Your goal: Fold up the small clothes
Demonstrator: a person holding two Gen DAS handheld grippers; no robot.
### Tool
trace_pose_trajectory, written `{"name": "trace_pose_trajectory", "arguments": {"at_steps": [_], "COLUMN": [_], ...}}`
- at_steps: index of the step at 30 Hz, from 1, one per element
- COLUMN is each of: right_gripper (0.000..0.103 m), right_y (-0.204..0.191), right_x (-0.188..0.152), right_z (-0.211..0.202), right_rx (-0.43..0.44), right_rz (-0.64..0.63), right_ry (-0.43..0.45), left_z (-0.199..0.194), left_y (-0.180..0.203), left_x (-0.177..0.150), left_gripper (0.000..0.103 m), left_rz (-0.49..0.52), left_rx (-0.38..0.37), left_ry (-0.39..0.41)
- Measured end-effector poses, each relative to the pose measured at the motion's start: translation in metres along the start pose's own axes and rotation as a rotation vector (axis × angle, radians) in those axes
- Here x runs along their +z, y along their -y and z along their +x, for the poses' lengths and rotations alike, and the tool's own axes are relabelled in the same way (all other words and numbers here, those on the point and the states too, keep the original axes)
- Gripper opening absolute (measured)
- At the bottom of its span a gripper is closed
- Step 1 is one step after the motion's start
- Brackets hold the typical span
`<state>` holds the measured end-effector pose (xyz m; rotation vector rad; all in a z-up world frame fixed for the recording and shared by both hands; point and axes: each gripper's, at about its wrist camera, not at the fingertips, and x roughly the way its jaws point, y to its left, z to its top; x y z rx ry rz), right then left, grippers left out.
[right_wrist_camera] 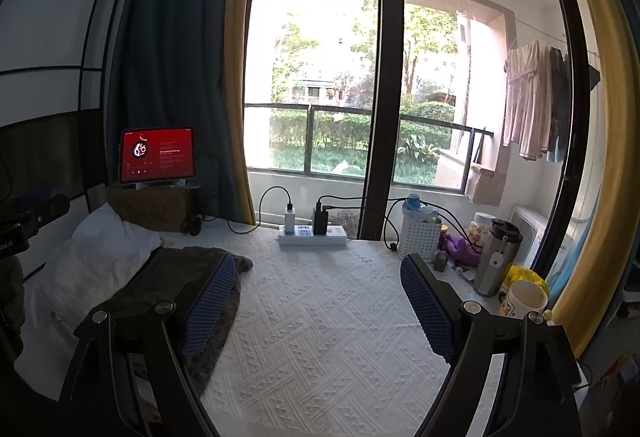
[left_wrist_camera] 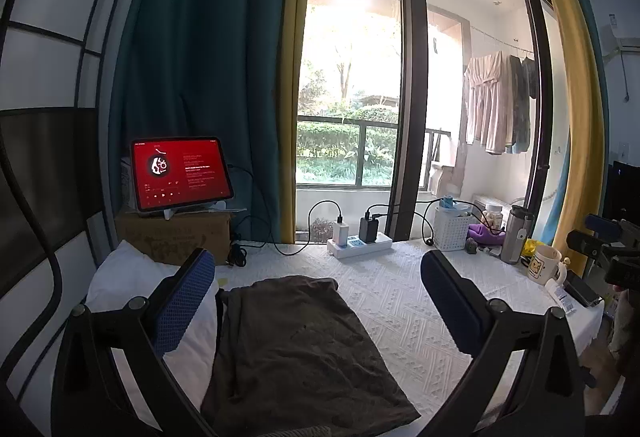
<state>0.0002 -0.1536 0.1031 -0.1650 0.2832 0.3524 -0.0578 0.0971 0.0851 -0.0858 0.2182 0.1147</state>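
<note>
Gaping wide, both tools point(left_wrist_camera: 316, 269) point(right_wrist_camera: 320, 273) hold nothing.

I see a matt dark brown cloth garment point(left_wrist_camera: 296, 349), soft and lightly creased, lying on the white tablecloth point(left_wrist_camera: 400, 301), a woven fabric with raised diamond texture. Left of the garment, smooth white cotton pillow point(left_wrist_camera: 120, 277). Beyond the garment, glossy plastic power strip point(left_wrist_camera: 360, 243); right of that, brushed metal tumbler point(left_wrist_camera: 516, 237) and glazed ceramic mug point(left_wrist_camera: 546, 265).

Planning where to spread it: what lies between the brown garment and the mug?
Only bare tablecloth between garment and mug, in the right wrist view.
</note>
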Motion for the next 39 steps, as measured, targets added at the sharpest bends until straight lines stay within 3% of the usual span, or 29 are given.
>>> {"name": "trace_pose_trajectory", "arguments": {"at_steps": [39], "right_gripper": [0.086], "right_y": [0.0011], "right_x": [-0.0060], "right_z": [0.0051], "right_rx": [-0.015], "right_rz": [-0.015], "right_ry": [-0.028], "left_z": [-0.0006], "left_y": [0.0050], "left_x": [0.0028], "left_gripper": [0.102], "left_rz": [0.006], "left_rx": [-0.015], "left_ry": [0.005]}}
